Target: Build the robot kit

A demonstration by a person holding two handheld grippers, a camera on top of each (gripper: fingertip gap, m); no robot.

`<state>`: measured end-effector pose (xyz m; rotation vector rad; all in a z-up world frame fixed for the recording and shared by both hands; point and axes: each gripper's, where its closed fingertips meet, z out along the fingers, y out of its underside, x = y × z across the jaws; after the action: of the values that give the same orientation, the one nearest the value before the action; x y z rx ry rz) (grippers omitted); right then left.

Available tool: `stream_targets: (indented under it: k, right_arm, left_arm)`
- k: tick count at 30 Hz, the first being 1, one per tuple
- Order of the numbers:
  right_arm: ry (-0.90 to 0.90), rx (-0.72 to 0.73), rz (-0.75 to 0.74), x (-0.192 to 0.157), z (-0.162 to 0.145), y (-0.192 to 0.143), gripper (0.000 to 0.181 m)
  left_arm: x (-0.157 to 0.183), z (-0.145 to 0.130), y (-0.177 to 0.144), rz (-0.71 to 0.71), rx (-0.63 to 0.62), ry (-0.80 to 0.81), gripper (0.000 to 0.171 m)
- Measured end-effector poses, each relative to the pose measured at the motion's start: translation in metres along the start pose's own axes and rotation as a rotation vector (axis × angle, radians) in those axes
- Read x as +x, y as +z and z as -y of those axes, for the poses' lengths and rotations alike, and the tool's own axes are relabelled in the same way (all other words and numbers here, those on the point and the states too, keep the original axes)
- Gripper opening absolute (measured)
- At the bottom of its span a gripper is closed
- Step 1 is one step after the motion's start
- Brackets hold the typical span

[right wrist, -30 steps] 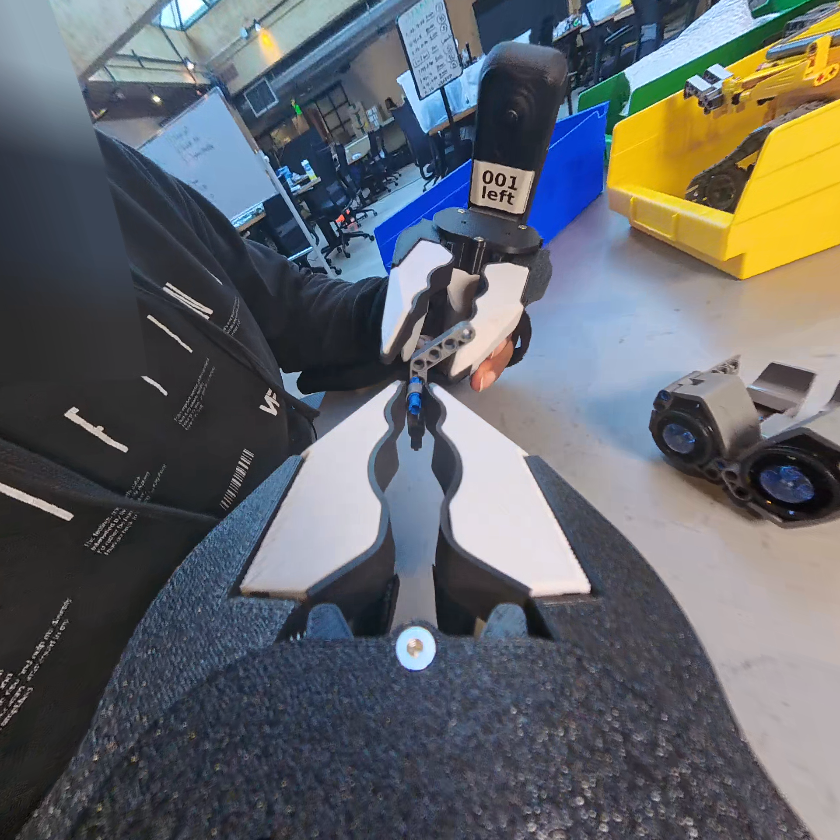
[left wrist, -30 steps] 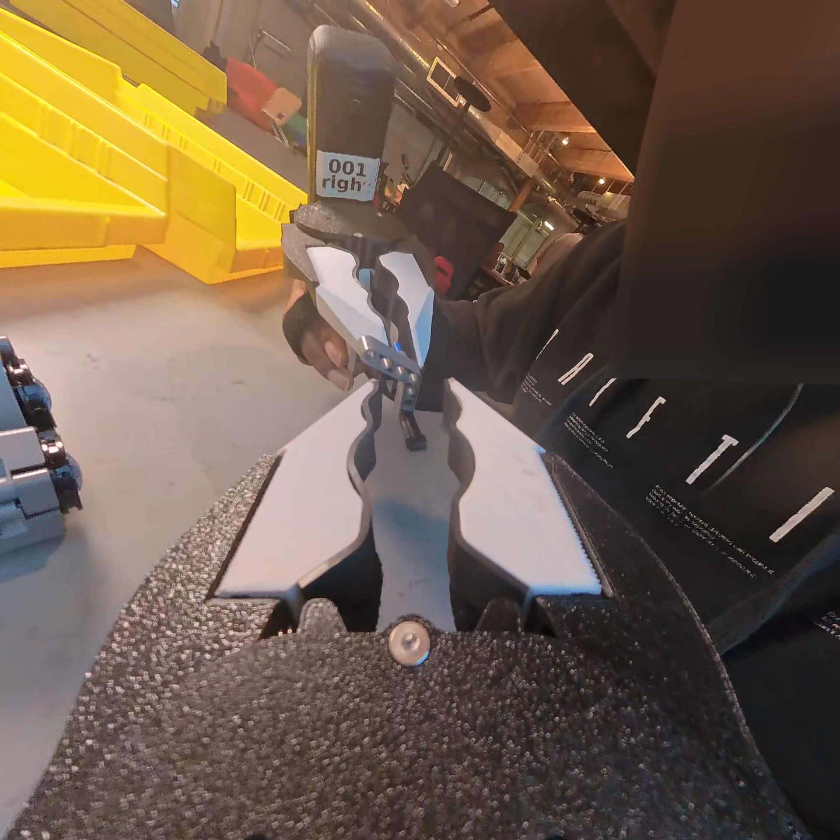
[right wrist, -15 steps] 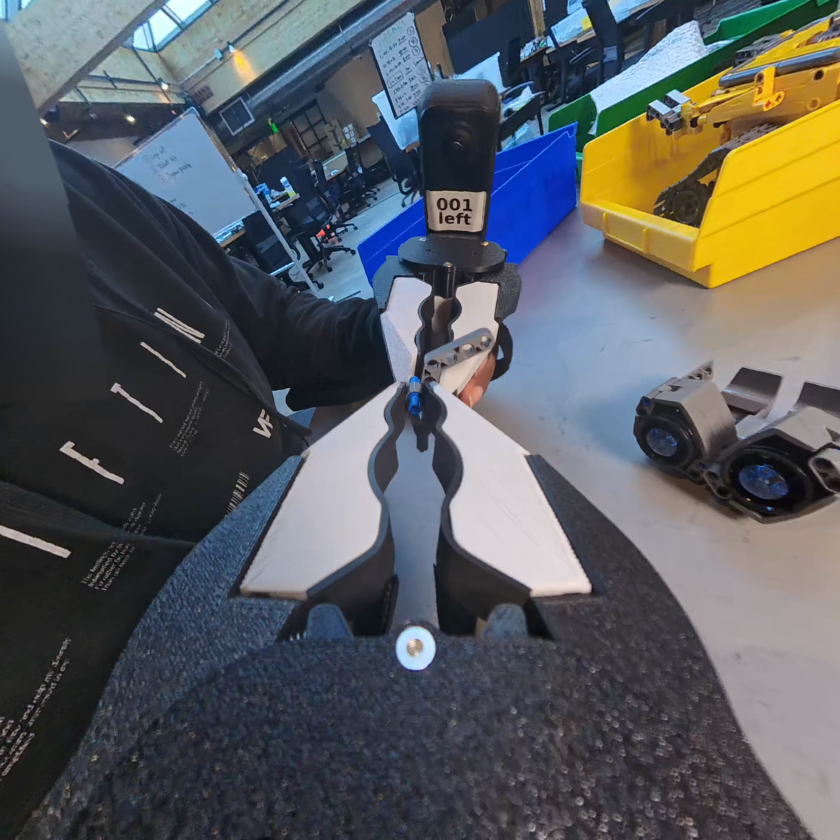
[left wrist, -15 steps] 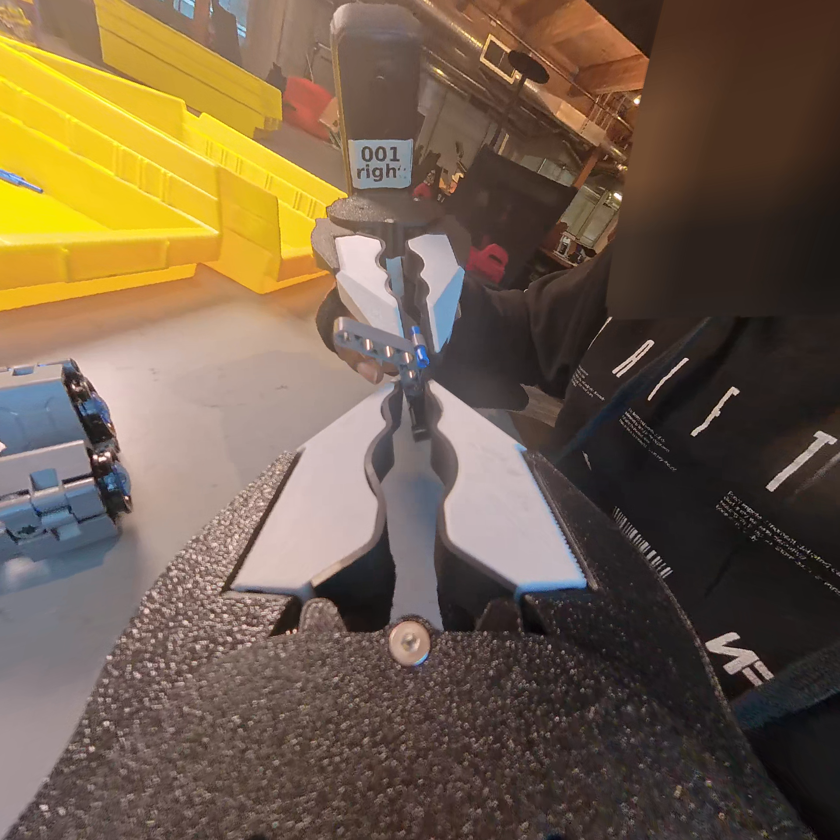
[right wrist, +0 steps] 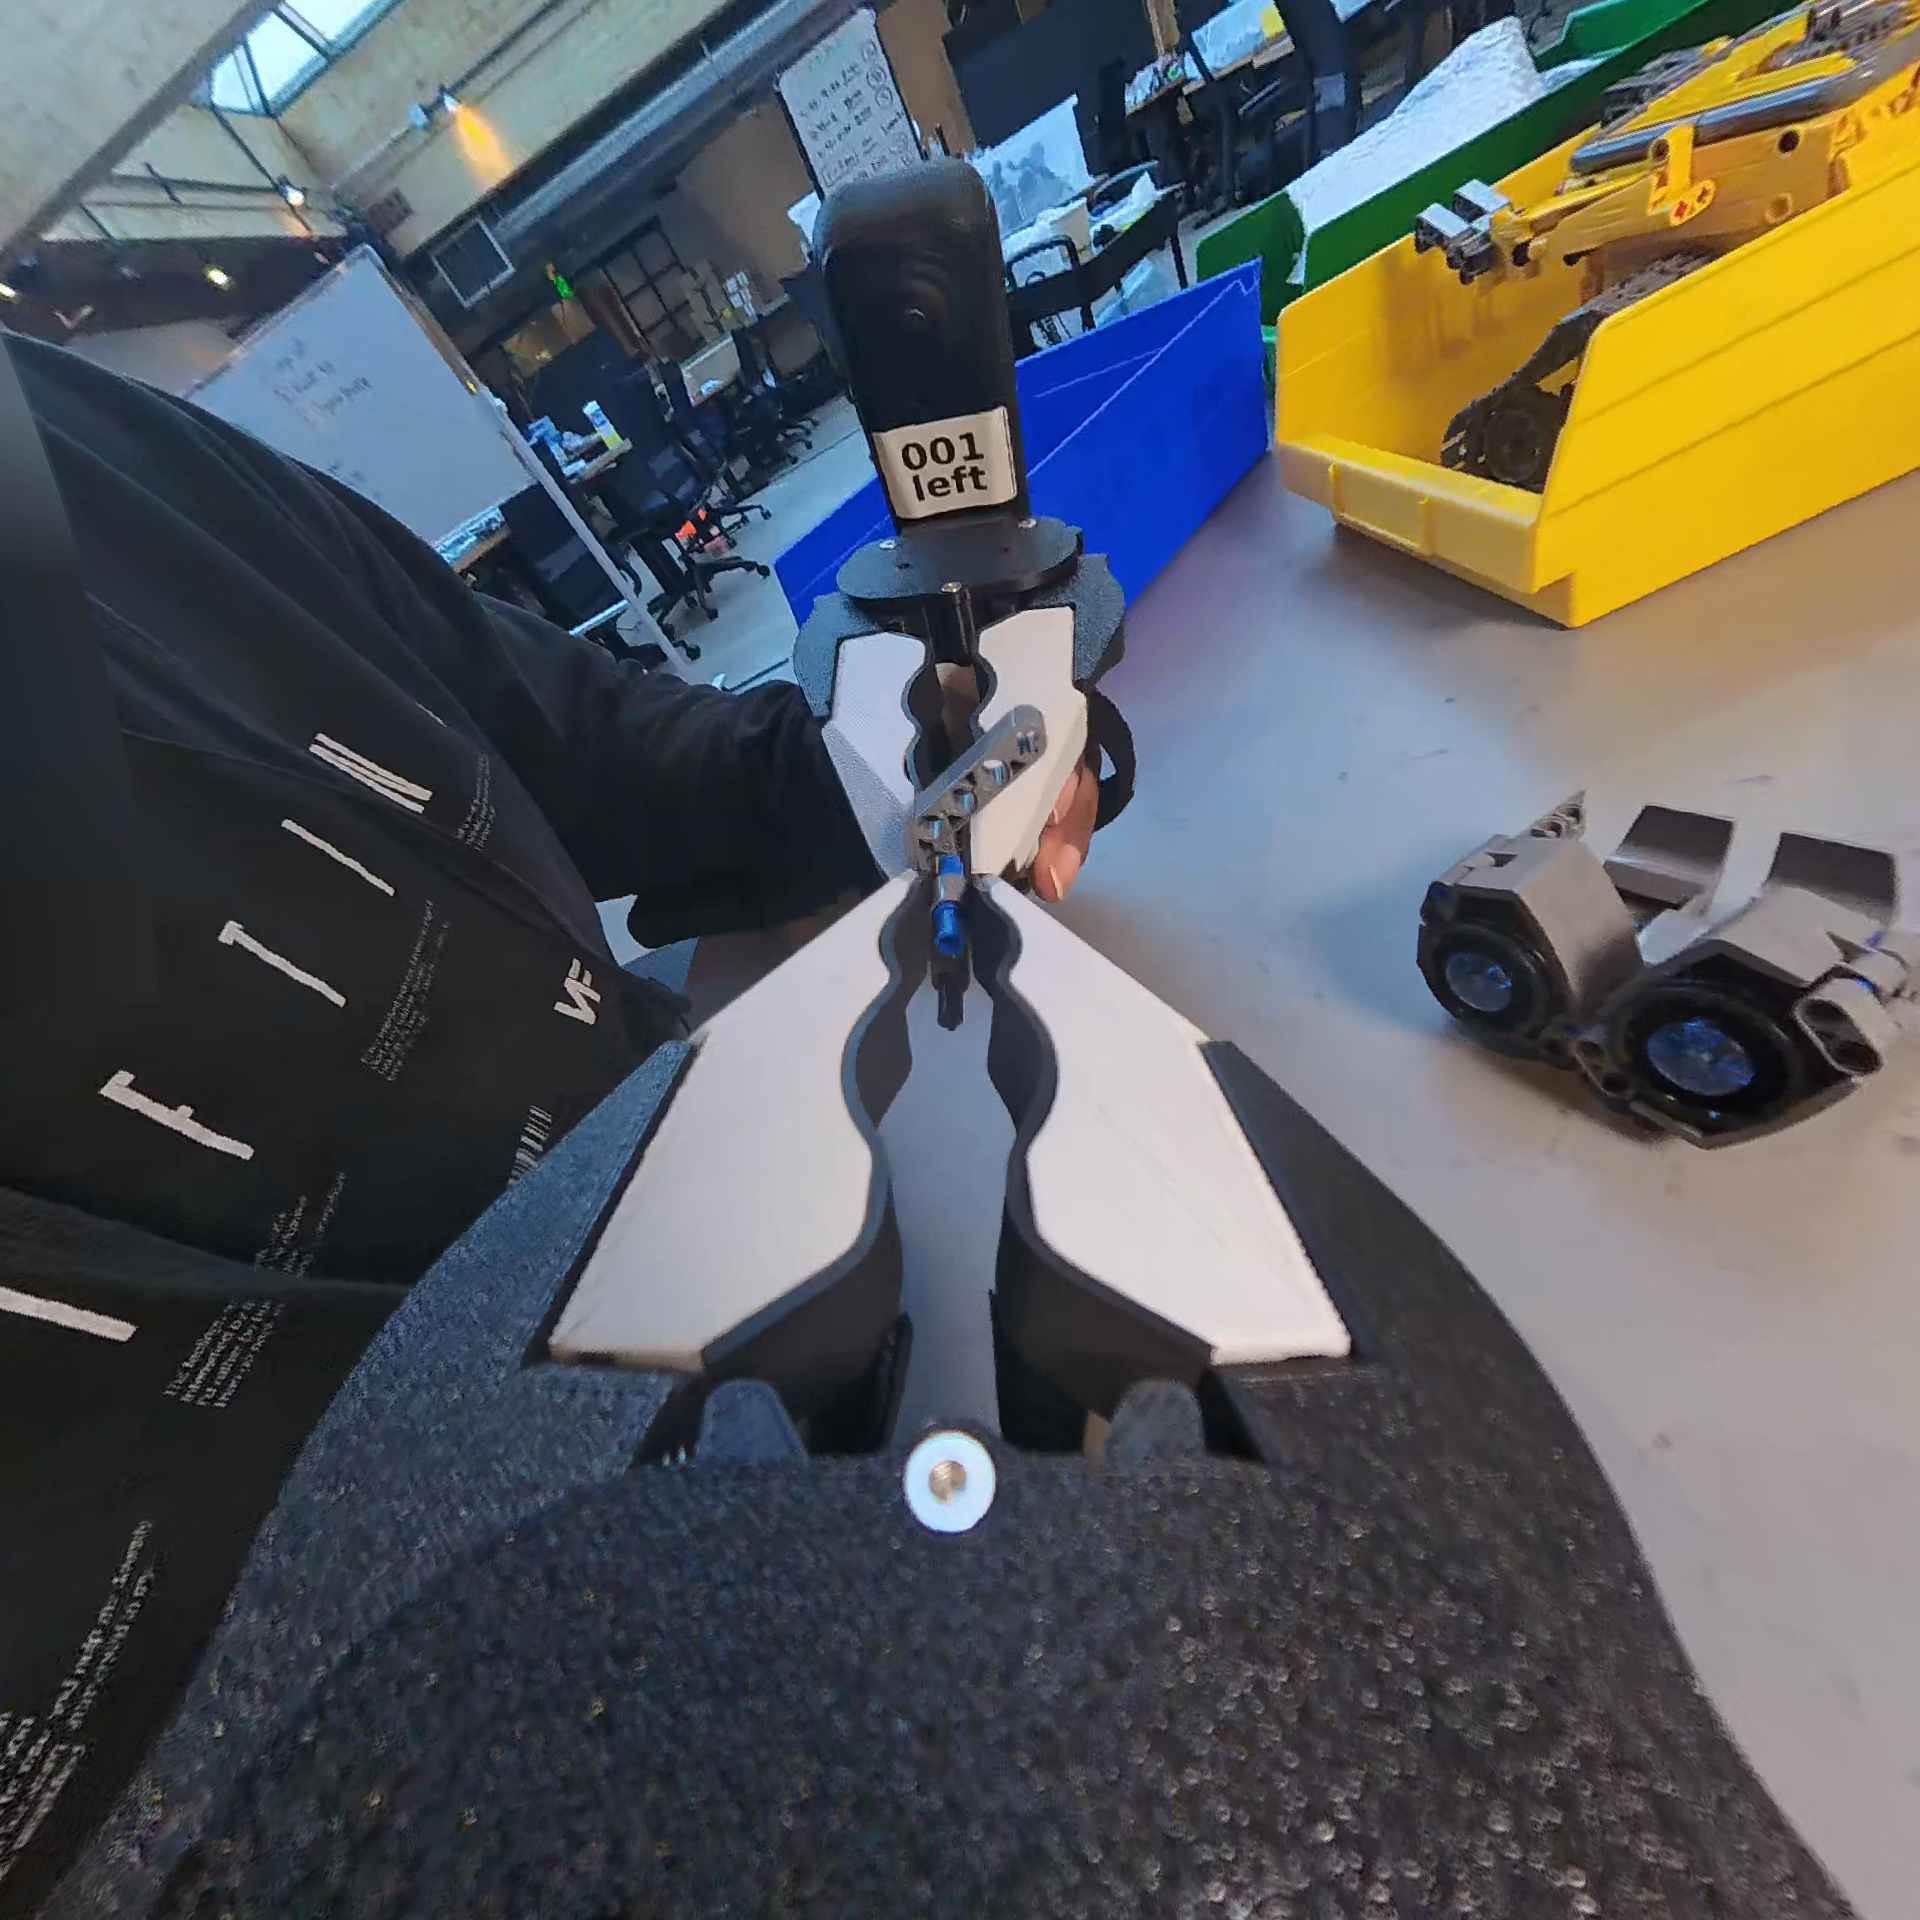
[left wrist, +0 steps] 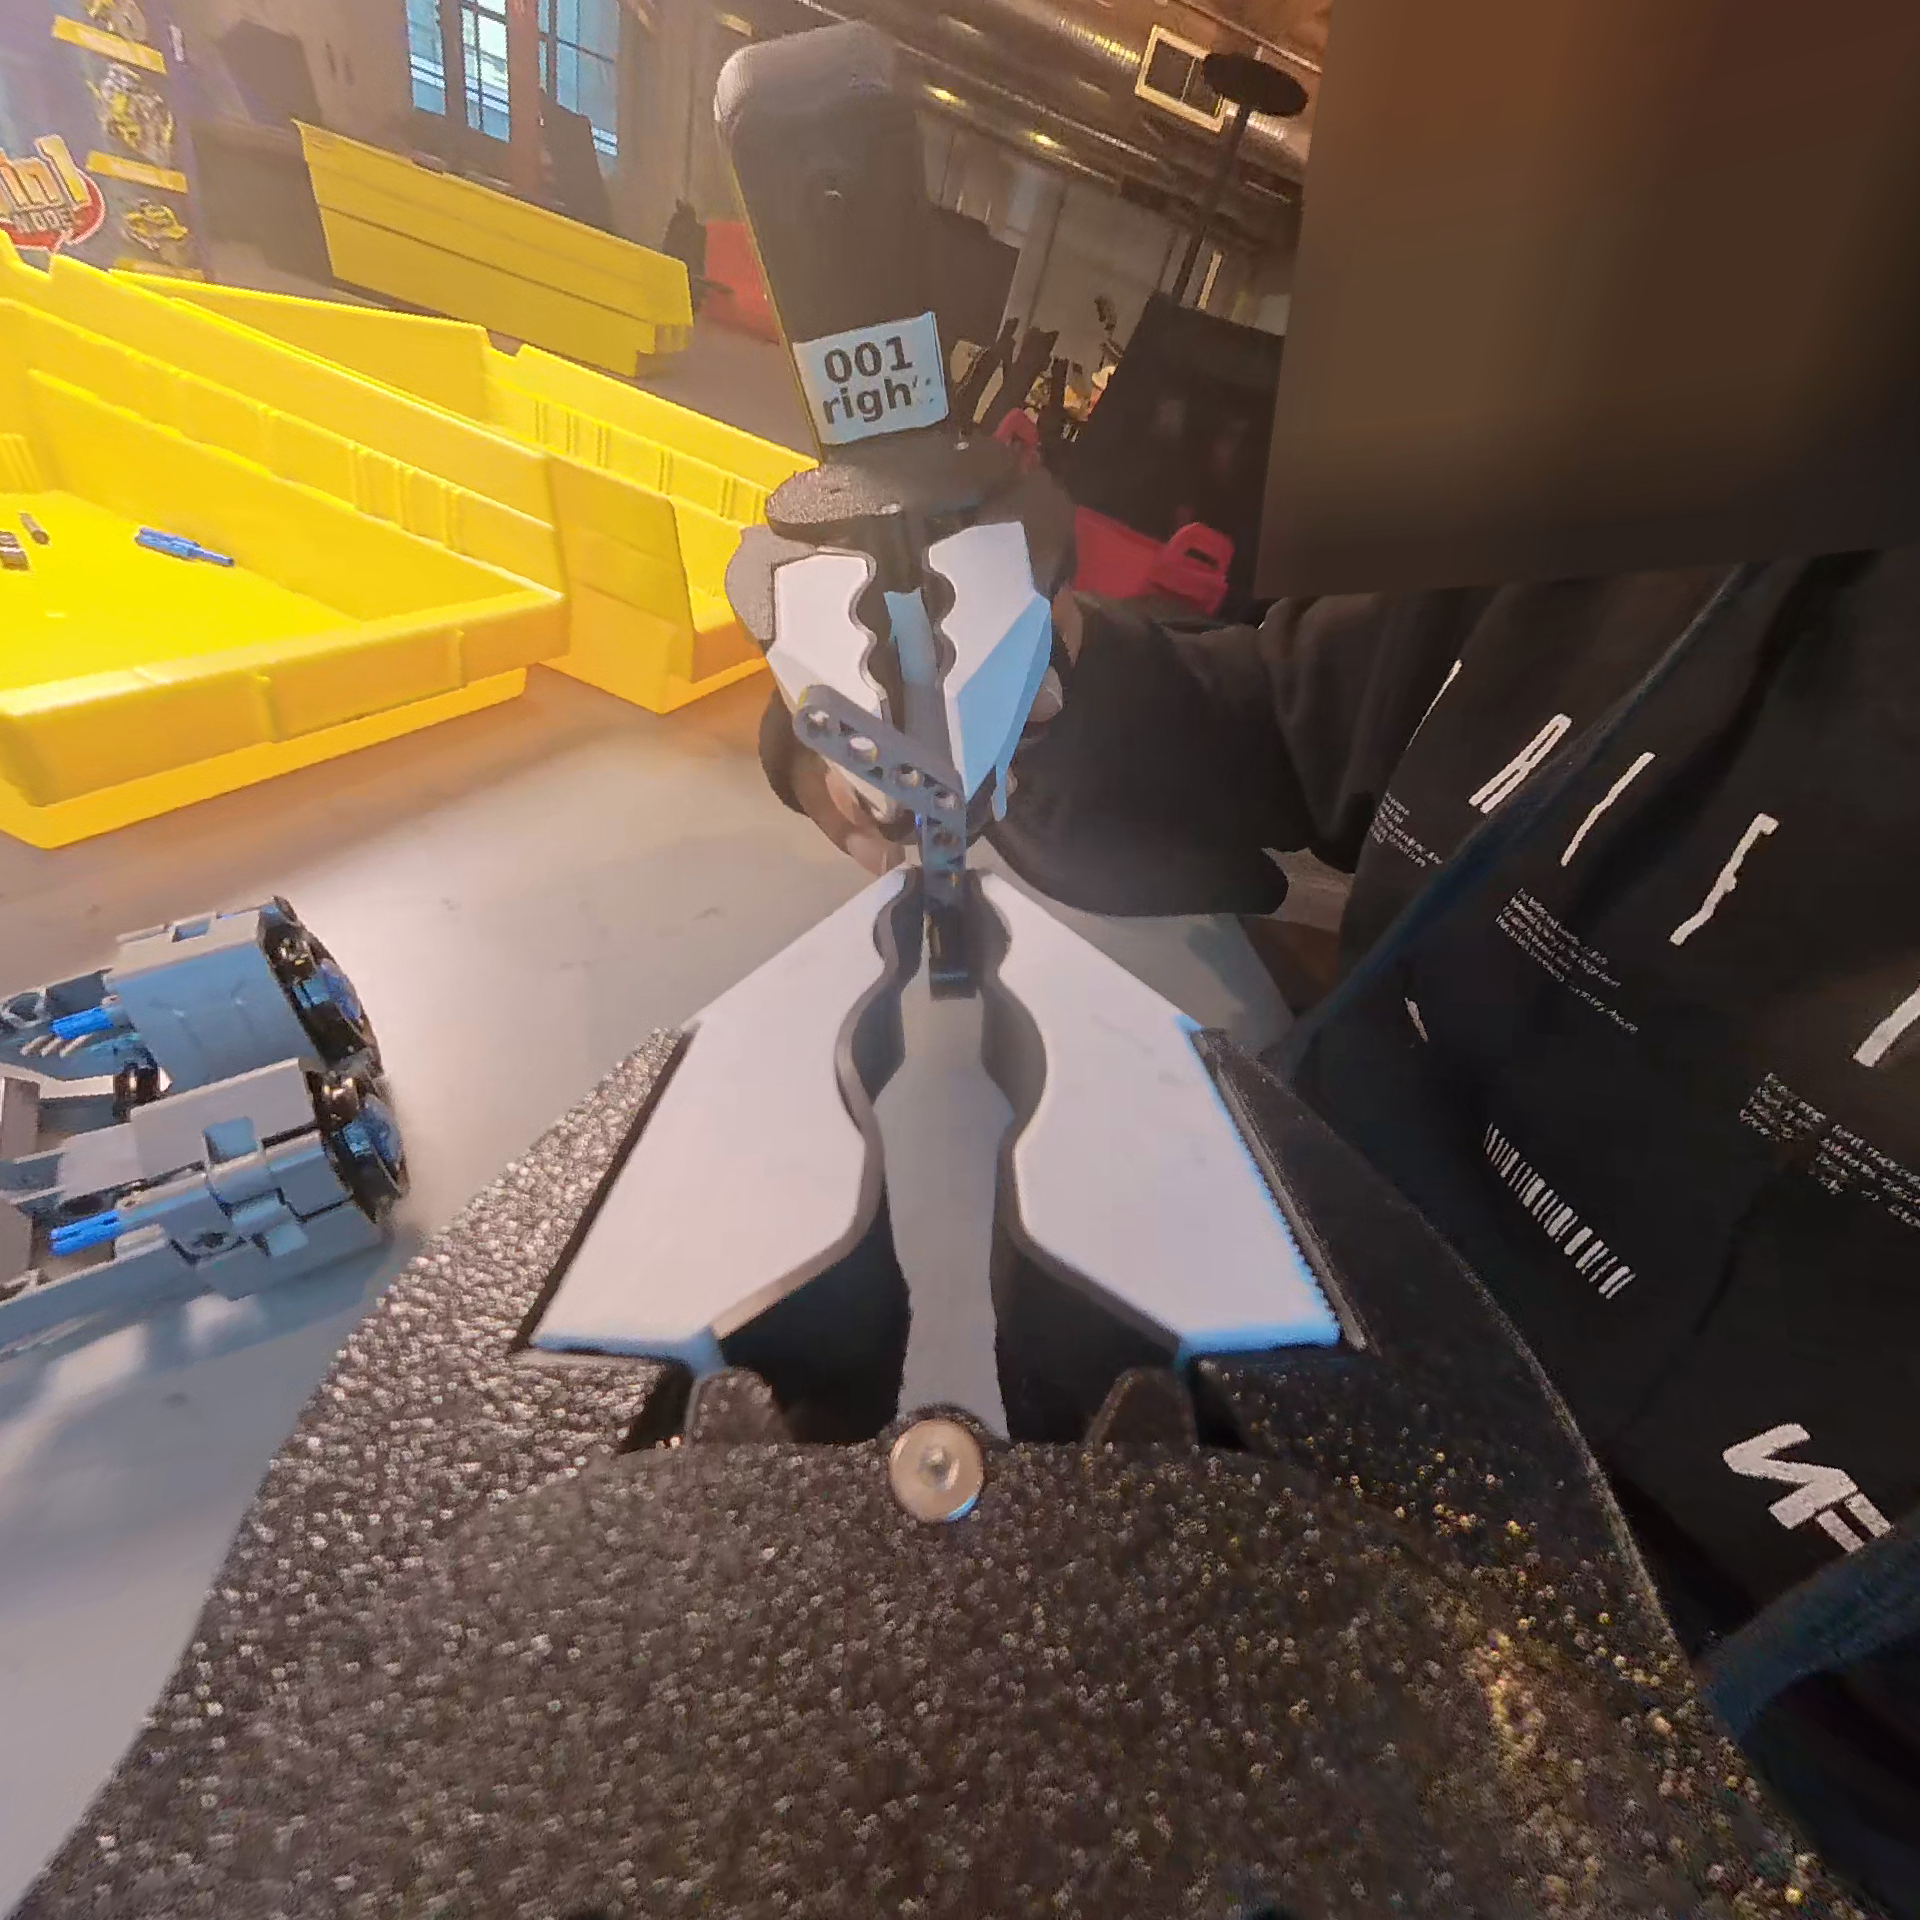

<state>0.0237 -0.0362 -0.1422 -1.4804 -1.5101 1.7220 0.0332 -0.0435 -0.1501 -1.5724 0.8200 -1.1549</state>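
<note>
My two grippers meet tip to tip above a grey table (right wrist: 1403, 727). My left gripper (left wrist: 940, 894) is shut on the short arm of a grey angled beam with holes (left wrist: 883, 753); a black pin end (left wrist: 951, 971) shows between its fingers. The beam's long arm slants up across the right gripper (left wrist: 940, 816). My right gripper (right wrist: 948, 894) is shut on a blue and black pin (right wrist: 943, 925) that meets the beam's lower end (right wrist: 982, 769), in front of the left gripper (right wrist: 951, 857). Whether the pin sits in a hole is hidden.
A grey brick-built assembly with black round parts lies on the table (left wrist: 208, 1122), (right wrist: 1662, 997). Yellow bins (left wrist: 260, 582) stand behind it, one holding a yellow tracked model (right wrist: 1610, 395), beside a blue bin (right wrist: 1132, 416). A person in a black top (left wrist: 1558, 935) stands close by. Both grippers' tips are close together, under 4 cm apart.
Both grippers have swung together, staying tip to tip. The beam's free arm has turned from pointing down to slanting up-left in the left wrist view. The grey assembly has come farther into that view.
</note>
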Motion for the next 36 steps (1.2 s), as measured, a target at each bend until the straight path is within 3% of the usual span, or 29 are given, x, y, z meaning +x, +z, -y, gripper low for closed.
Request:
stream_targets:
  k: [7,23,28,31,36]
  right_arm:
    - [-0.085,-0.068,-0.059,0.003,-0.008,0.003,0.005]
    - [-0.213,-0.403,-0.171,0.021,-0.061,0.008,0.004]
    - [-0.284,-0.486,-0.204,0.026,-0.073,0.011,0.004]
    - [-0.310,-0.472,-0.190,0.027,-0.074,0.013,0.004]
    - [-0.446,-0.279,-0.129,0.013,-0.042,0.011,0.007]
  left_arm:
    - [-0.004,-0.009,0.001,-0.016,-0.039,-0.103,0.006]
    - [-0.017,-0.064,0.011,0.158,-0.435,0.089,0.005]
    - [-0.021,-0.074,0.010,0.181,-0.490,0.091,0.004]
    - [-0.021,-0.076,0.009,0.141,-0.460,-0.006,0.005]
    - [-0.006,-0.045,0.007,-0.028,-0.252,-0.221,0.006]
